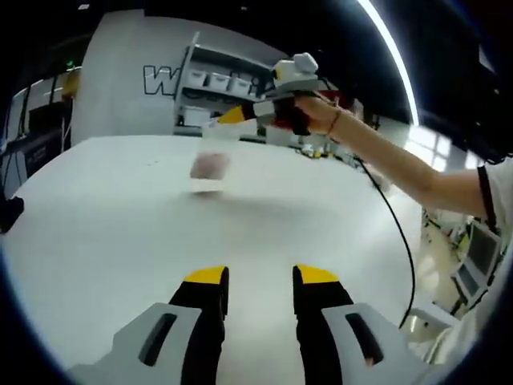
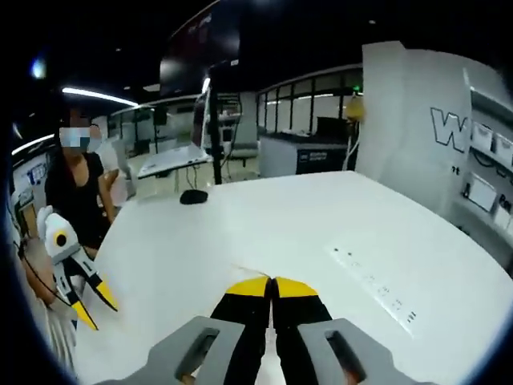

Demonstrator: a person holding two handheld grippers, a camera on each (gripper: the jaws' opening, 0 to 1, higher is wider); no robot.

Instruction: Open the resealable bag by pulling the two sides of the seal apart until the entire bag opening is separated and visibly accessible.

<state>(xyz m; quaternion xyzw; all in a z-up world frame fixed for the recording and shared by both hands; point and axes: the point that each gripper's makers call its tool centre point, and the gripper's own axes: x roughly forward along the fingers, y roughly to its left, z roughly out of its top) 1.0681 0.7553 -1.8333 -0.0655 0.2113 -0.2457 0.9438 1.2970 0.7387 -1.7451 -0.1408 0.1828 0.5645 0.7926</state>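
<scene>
The work surface is a large white table (image 1: 120, 233) with a smooth, matte top and a rounded edge, seen in the left gripper view running from the near foreground to the far wall. No resealable bag can be confirmed resting on it: a small pale, blurred object (image 1: 210, 170) appears above the far part of the top, and whether it touches the surface cannot be told. In the right gripper view, a dark, low, rounded item (image 2: 193, 196) lies on the table's far side near the edge. Closer, to the right, a flat strip of small printed markings (image 2: 373, 287) lies along the top.
</scene>
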